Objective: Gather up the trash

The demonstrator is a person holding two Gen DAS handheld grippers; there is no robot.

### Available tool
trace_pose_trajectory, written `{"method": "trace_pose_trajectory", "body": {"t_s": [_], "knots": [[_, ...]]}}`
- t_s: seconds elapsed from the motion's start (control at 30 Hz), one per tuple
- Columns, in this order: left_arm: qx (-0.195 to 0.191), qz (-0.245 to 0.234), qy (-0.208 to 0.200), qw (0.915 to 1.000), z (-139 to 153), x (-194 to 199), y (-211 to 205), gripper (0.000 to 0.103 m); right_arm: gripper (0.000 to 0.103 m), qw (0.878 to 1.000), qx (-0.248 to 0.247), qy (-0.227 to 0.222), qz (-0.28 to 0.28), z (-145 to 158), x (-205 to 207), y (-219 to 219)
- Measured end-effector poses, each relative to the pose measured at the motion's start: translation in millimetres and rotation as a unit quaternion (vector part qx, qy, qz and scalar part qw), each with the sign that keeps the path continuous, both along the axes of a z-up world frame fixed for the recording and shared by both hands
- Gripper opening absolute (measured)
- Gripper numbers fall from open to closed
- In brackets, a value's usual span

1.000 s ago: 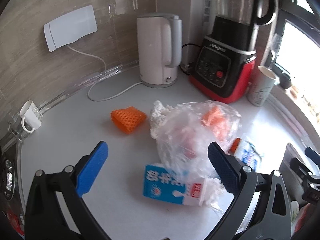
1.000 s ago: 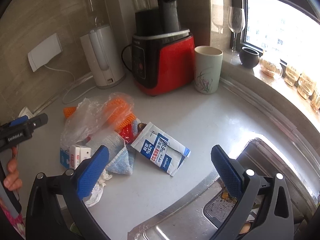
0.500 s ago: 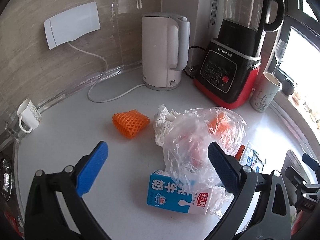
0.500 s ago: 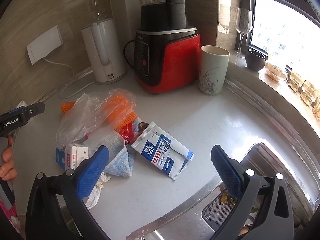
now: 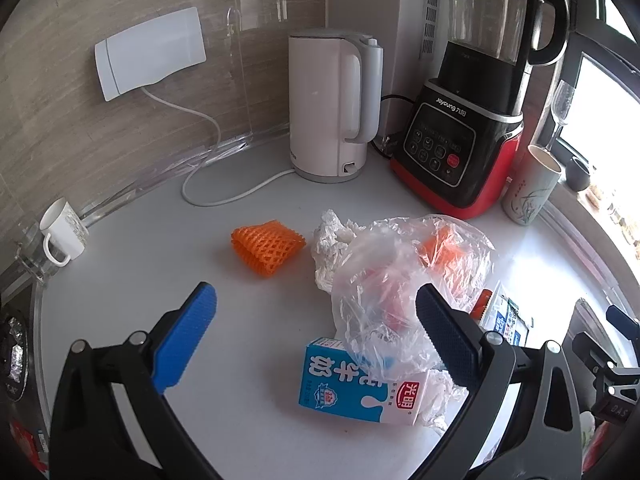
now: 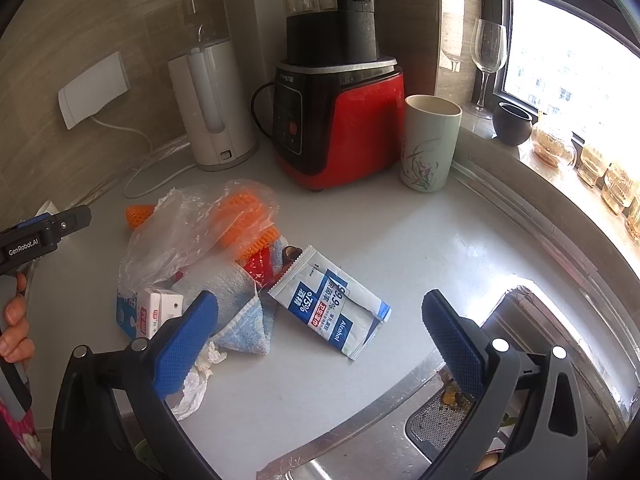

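A pale countertop point(image 5: 132, 264) meets a beige tiled wall point(image 5: 60, 60), daylight flooding through the window point(image 6: 568, 64)

The left gripper point(image 5: 316, 332) hangs above the counter with its two blue-padded fingers point(image 5: 184, 340) spread wide apart and nothing between them. The right gripper point(image 6: 320, 340) is likewise held in the air, jaws wide and empty, its blue pads point(image 6: 450, 338) tilted slightly downward. In the right wrist view, the person's left hand point(image 6: 14, 328) shows at the left edge, fingers curled around the handle of the left gripper.
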State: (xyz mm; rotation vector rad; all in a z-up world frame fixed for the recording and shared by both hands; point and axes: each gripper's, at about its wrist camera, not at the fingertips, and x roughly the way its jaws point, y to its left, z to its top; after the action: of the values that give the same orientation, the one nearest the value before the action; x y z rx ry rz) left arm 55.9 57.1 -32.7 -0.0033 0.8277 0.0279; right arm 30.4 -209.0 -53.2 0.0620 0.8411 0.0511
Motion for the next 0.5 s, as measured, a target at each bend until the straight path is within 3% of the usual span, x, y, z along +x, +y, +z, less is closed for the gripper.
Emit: {"method": "trace_pose_trajectory", "body": {"t_s": [0.5], "knots": [[-0.003,0.000,0.001,1.0000,0.8,-1.3,1.5,0.095,0.101,1.000,-0.003,-0.002,0.001,3.5,-1.8,0.9]]}}
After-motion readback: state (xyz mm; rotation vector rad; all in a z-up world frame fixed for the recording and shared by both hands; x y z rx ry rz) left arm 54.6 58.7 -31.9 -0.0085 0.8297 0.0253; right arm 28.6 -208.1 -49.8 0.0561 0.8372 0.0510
